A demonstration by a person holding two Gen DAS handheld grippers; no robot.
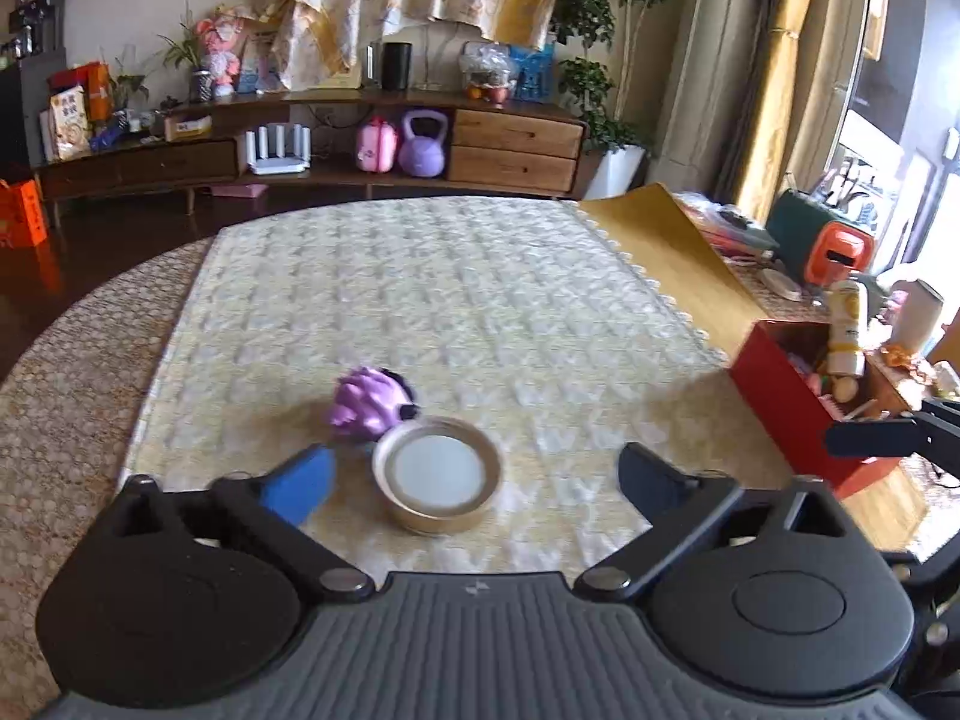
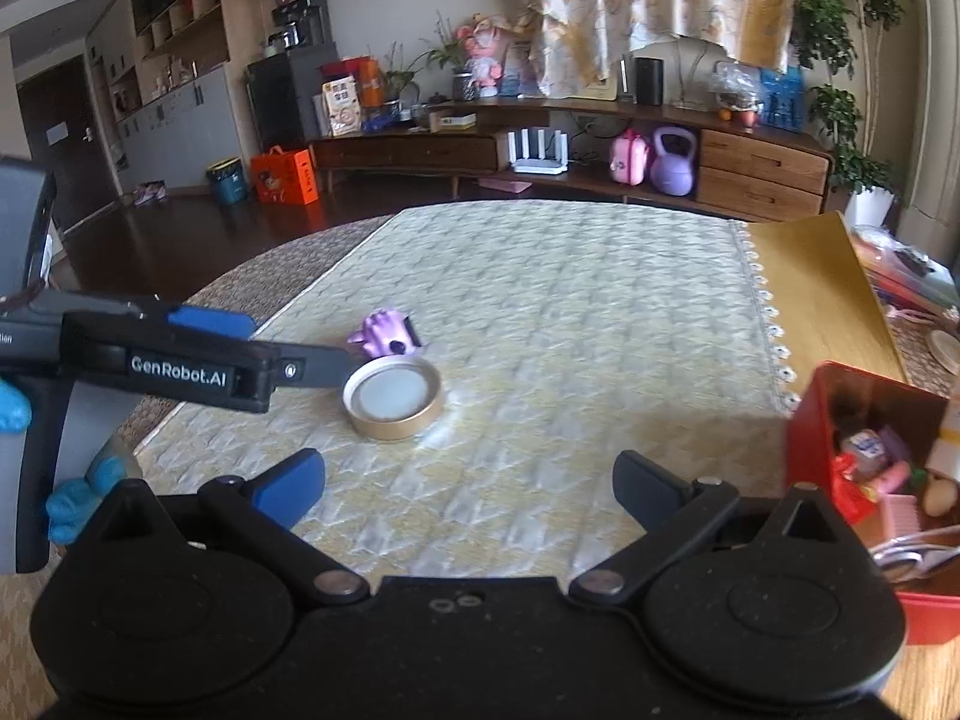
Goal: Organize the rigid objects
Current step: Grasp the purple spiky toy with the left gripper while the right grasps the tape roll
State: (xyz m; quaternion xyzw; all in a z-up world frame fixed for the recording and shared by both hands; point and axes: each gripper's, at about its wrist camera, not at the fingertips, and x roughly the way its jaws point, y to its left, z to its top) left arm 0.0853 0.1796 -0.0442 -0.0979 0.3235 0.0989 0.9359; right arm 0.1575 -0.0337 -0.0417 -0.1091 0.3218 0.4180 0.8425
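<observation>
My left hand-held gripper (image 1: 474, 474) is spread wide, nothing between the fingers, low over the surface (image 1: 480, 300). The tin (image 1: 437, 474), round, gold rim, pale top, sits on the quilted cloth between my left fingers, nearer the blue pad (image 1: 300, 483), not touching either as far as I can tell. The purple toy (image 1: 369, 402) lies just behind the tin, about touching its far rim.

My right hand-held gripper (image 2: 468, 483) is also wide apart and empty, hovering over bare cloth nearer the camera than the tin (image 2: 393, 397) and toy (image 2: 387, 333). From the right wrist, the left hand-held gripper (image 2: 180, 360) comes in from the left edge, its tip at the tin's left side.

The red box (image 2: 840, 414) sits at the right on the surface, with mixed small items inside; contents too jumbled to name.
</observation>
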